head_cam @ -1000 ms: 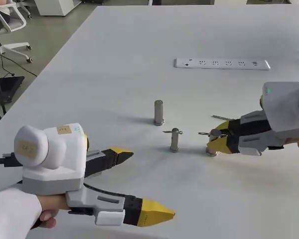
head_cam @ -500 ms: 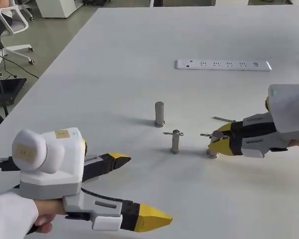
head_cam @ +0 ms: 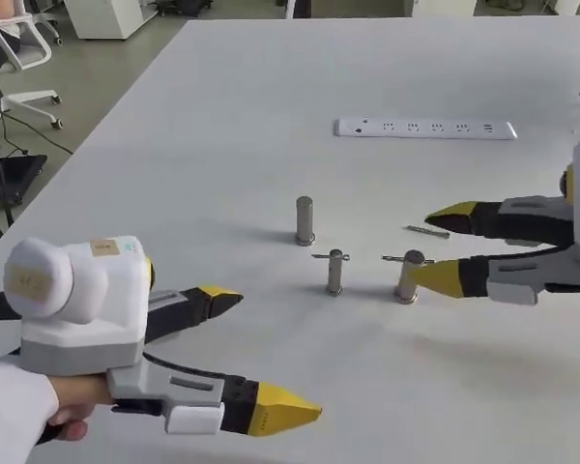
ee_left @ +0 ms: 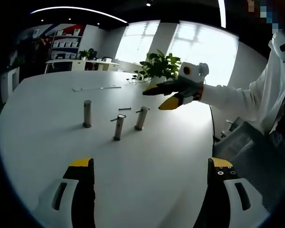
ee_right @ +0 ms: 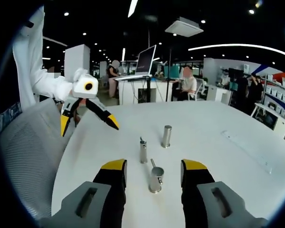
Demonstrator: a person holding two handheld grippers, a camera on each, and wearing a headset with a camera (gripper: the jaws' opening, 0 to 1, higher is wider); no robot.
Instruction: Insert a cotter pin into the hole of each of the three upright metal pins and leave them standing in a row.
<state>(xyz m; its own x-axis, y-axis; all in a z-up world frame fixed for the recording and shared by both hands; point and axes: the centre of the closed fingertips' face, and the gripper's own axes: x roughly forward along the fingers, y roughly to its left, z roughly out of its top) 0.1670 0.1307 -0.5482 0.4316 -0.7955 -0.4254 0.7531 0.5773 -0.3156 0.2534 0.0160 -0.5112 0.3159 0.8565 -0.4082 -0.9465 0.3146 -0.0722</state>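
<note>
Desk [head_cam: 222,116]: white, carries all.
Left tongs [head_cam: 279,354]: apart, empty, well apart from the pins.
Right tongs [head_cam: 421,247]: apart, right pin [head_cam: 407,280] between them.
Pins: upright in a slanted row; left pin [head_cam: 305,220] bare, middle pin [head_cam: 335,275] and right pin hold cotter pins [head_cam: 327,256].
Loose cotter pin [head_cam: 427,231]: flat on desk.

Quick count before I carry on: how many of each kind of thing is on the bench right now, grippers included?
Upright metal pins: 3
Cotter pins: 3, two through pins, one lying loose
Power strip: 1
Hand-held grippers: 2, left hand-held gripper and right hand-held gripper, both open
Total: 9
</note>
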